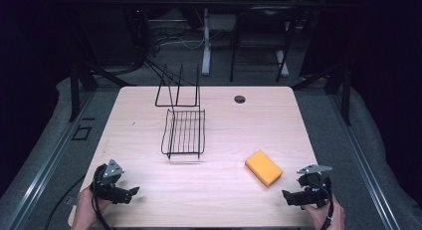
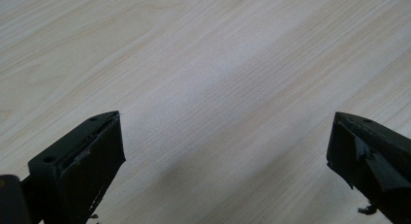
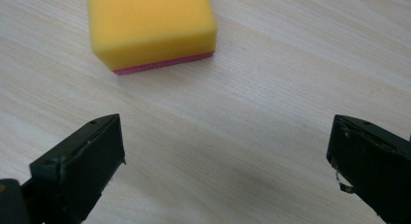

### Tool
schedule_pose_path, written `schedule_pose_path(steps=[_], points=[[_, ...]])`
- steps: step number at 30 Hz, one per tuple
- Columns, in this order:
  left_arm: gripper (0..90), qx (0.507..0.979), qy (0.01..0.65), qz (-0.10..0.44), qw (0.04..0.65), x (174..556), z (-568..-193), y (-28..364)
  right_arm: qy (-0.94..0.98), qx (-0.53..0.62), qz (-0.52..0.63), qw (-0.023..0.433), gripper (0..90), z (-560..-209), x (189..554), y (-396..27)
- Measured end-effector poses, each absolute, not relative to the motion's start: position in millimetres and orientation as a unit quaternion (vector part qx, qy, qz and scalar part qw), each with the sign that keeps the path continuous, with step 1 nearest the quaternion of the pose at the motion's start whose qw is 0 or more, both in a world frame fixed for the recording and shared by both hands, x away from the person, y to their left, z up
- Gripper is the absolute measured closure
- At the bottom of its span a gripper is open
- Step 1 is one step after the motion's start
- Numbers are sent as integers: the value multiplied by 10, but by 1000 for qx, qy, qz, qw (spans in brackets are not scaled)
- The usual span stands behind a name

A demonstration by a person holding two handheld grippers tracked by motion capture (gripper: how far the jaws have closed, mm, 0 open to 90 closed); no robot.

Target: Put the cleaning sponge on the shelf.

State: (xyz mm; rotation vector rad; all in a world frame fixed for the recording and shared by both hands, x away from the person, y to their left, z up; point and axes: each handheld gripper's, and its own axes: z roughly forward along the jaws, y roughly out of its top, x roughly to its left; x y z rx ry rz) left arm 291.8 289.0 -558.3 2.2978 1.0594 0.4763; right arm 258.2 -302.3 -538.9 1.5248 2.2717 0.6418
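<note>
Two grippers sit low at the near edge of the pale wooden table (image 1: 149, 180), one in each of the person's hands. The left gripper (image 1: 133, 191) rests at the near left corner, its grey three-cornered plate (image 1: 114, 169) tipped up on top and a black cable trailing off the table edge beneath the left hand (image 1: 88, 205). In the left gripper view its black fingers (image 2: 92, 158) stand wide apart with nothing between them but bare wood grain.

The right gripper (image 1: 285, 195) is at the near right, held by the right hand (image 1: 326, 212), and points inward across the table. Its fingers (image 3: 89, 161) are also spread wide and hold nothing. Just ahead of them in the right gripper view lies a yellow sponge (image 3: 150, 25), flat on the table, with a thin pink-red layer along its underside; it is near the fingers but apart from them. From above, the sponge (image 1: 263, 167) lies slantwise on the right half of the table, a little beyond and left of the right gripper.

Near the middle of the table stands a black wire rack (image 1: 183, 133), a slatted tray with upturned ends, and behind it a second black wire frame (image 1: 177, 90) rises upright toward the far edge. A small dark round hole (image 1: 240, 99) marks the table's far side. Beyond the table are metal legs and cables on a grey floor.
</note>
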Motion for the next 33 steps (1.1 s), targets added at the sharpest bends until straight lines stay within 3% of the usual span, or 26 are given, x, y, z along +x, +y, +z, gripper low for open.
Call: schedule_pose_path(steps=[33], points=[[0,857,399,176,276,2921,-5596,2885,823,492,239,155,0,-5235,2598,-2838]])
